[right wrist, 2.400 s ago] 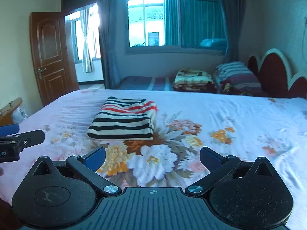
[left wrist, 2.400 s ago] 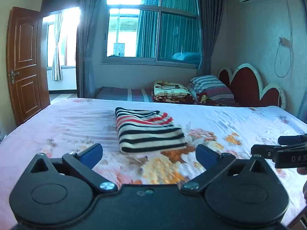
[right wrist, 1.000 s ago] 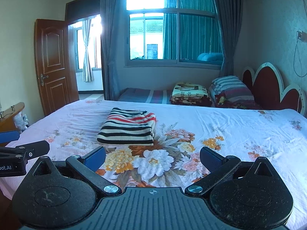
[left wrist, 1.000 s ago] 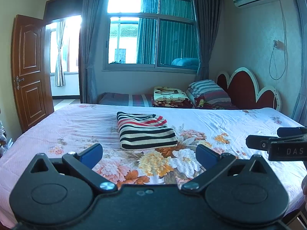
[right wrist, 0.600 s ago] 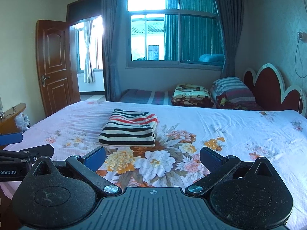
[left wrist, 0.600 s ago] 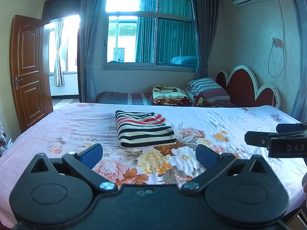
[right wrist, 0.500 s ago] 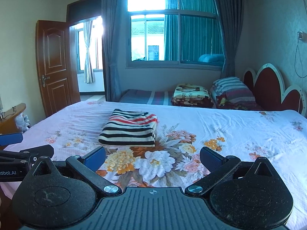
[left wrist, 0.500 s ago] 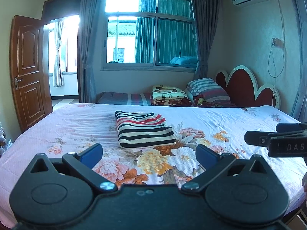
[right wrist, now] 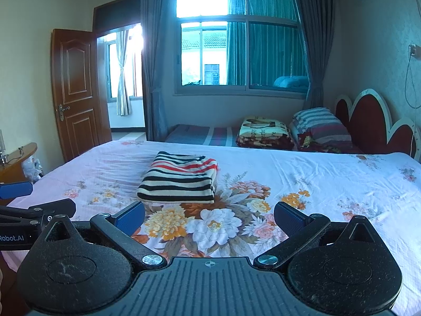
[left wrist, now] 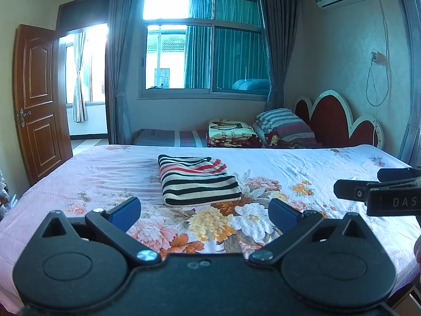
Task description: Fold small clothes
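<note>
Striped garment (left wrist: 198, 181) folded into a tidy rectangle, lying flat on the bed (left wrist: 302, 168) toward the near left of the floral sheet, well apart from both tools. Compared with a couple of seconds back: sits farther off and lower in both views, so both cameras pulled back and up from it; over the last half second, almost nothing shifted. Reads as a finished fold and a retreat, with nothing left to tuck on this piece as far as can be judged.

Left gripper (left wrist: 205, 208) hovering over the near edge of the bed, jaws spread wide, holding nothing. Right gripper (right wrist: 209, 214) likewise, jaws released and empty, level with the left one.

No basket, box or drawer visible; only a folded blanket (right wrist: 264, 133) and striped pillow (right wrist: 322, 125) stacked beyond the bed.
</note>
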The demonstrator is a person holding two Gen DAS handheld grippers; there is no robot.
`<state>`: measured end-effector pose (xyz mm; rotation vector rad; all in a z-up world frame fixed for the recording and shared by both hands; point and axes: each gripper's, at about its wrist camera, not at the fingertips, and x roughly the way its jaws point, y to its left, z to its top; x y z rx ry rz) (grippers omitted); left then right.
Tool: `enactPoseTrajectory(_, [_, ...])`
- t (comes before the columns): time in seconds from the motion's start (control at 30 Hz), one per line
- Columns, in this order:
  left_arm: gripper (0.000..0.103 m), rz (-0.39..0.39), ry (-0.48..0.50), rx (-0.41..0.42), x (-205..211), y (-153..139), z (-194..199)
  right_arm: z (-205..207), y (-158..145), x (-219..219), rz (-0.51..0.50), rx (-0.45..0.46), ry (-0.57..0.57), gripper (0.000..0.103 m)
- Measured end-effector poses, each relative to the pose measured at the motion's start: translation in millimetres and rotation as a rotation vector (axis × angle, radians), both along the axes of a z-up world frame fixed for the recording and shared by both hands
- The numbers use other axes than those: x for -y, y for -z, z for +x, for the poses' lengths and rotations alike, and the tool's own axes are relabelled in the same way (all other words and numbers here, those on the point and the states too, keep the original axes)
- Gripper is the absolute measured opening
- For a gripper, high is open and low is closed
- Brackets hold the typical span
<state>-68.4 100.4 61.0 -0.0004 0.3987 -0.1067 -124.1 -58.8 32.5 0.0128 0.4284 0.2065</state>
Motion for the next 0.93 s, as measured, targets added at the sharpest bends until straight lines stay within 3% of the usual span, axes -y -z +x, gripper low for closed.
enactPoseTrajectory(0.93, [0.103, 0.007, 0.019, -0.014, -2.5, -3.4, 1.8, -0.9, -0.4, 2.4, -0.007, 0.009, -0.016, 0.103])
